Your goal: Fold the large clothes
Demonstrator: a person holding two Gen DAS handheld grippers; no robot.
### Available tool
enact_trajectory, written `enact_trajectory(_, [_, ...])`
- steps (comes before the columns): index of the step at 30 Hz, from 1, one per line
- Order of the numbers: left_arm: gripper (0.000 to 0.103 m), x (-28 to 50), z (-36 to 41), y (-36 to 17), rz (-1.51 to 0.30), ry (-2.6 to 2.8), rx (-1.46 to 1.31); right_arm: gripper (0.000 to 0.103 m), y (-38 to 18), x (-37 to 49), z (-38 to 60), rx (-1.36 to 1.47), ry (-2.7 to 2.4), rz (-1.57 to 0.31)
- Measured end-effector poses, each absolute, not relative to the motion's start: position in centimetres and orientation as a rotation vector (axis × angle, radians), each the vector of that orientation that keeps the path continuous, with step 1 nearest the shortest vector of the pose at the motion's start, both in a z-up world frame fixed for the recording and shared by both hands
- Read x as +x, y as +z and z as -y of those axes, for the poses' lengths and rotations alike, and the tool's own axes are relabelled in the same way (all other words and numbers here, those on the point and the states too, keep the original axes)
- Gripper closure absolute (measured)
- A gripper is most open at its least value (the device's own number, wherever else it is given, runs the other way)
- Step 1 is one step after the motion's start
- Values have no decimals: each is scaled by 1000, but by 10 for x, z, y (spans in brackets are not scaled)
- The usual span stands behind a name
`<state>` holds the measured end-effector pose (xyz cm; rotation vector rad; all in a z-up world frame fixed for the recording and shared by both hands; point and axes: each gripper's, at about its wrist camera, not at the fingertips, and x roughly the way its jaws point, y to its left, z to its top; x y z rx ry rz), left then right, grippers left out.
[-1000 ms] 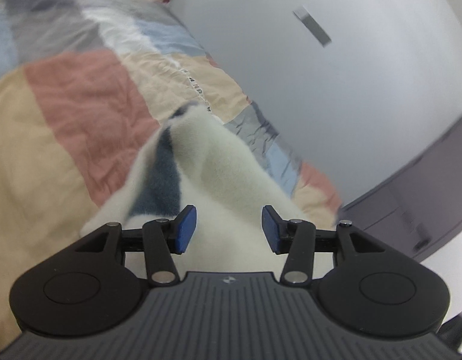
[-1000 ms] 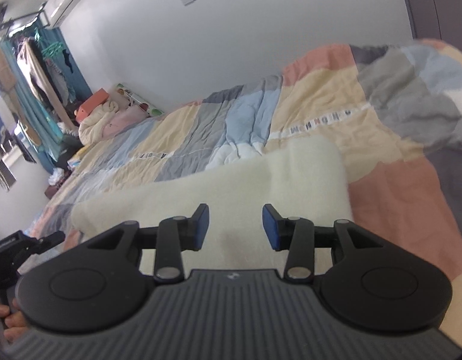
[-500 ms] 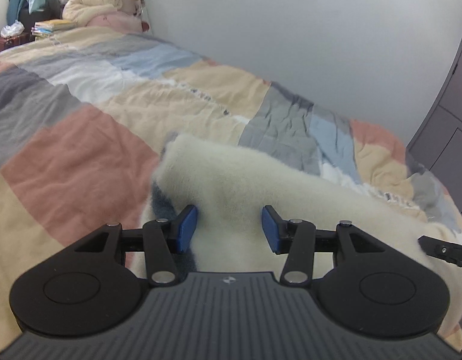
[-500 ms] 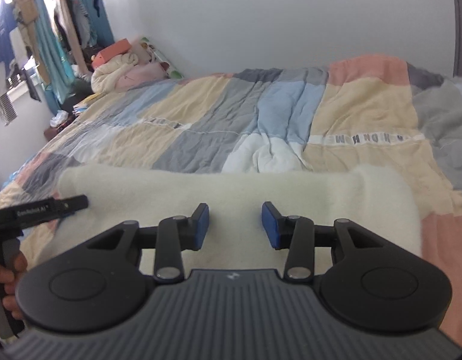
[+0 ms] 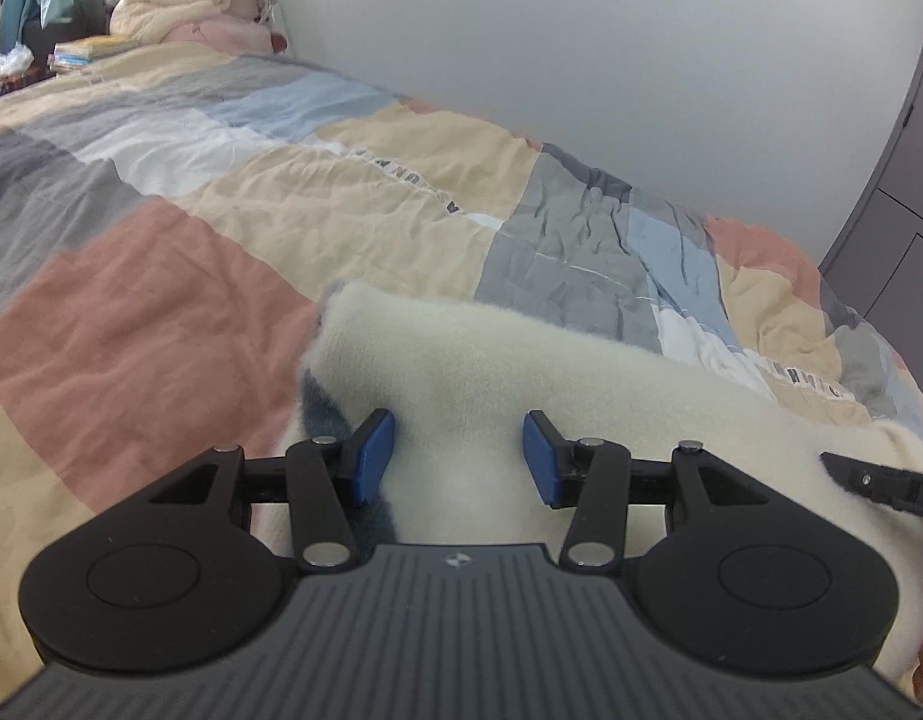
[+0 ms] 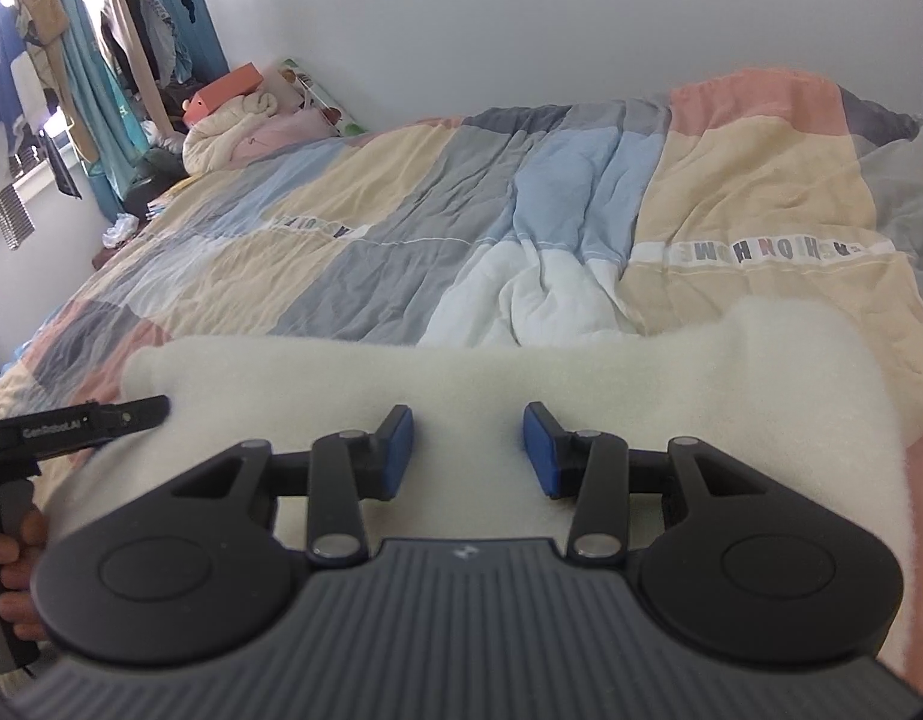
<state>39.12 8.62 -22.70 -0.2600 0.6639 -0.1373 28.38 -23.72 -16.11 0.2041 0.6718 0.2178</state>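
Note:
A cream fleece garment [image 5: 521, 360] with a blue-grey patch [image 5: 323, 408] is stretched sideways just over the patchwork quilt [image 5: 161, 312]. My left gripper [image 5: 458, 456] is shut on its left end, and thick fleece fills the gap between the blue pads. My right gripper [image 6: 467, 450] is shut on the same garment [image 6: 521, 378] nearer its right end. The left gripper's finger [image 6: 101, 420] and the hand [image 6: 11, 570] holding it show at the right wrist view's left edge. The right gripper's finger [image 5: 869, 477] pokes in at the left wrist view's right edge.
The quilt [image 6: 401, 240] covers the whole bed up to a white wall. A heap of bedding with an orange box [image 6: 233, 114] sits at the bed's far corner, with clothes hanging [image 6: 101, 60] beyond it. A dark wardrobe door [image 5: 899, 210] stands on the right.
Both grippers rolled level and sank toward the bed with the fleece. The garment went from a bunched, hanging peak to a wide band stretched between them, and each gripper came into the other's view.

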Motion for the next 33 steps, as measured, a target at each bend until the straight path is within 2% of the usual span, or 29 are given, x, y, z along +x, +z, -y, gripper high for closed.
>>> enact_trajectory(13, [49, 293, -85, -194, -634, -202, -329, 59, -136, 212, 236, 267, 202, -644])
enact_trajectory(23, [47, 240, -83, -210, -719, -189, -490, 58, -145, 153, 246, 496, 220, -650])
enact_trajectory(29, [34, 230, -94, -226, -770, -165, -613, 55, -153, 145, 242, 593, 263, -706])
enact_trajectory(30, [34, 232, -94, -227, -774, -158, -617, 47, -156, 146, 240, 608, 272, -717])
enact_trajectory(31, [34, 233, -93, -228, -779, -150, -612, 29, -159, 146, 239, 625, 279, -726])
enact_trajectory(32, [30, 233, -92, -228, -784, -141, -599, 19, -163, 147, 238, 651, 281, -736])
enact_trajectory(33, [27, 236, -90, -228, -789, -136, -592, 15, -168, 148, 238, 682, 276, -750])
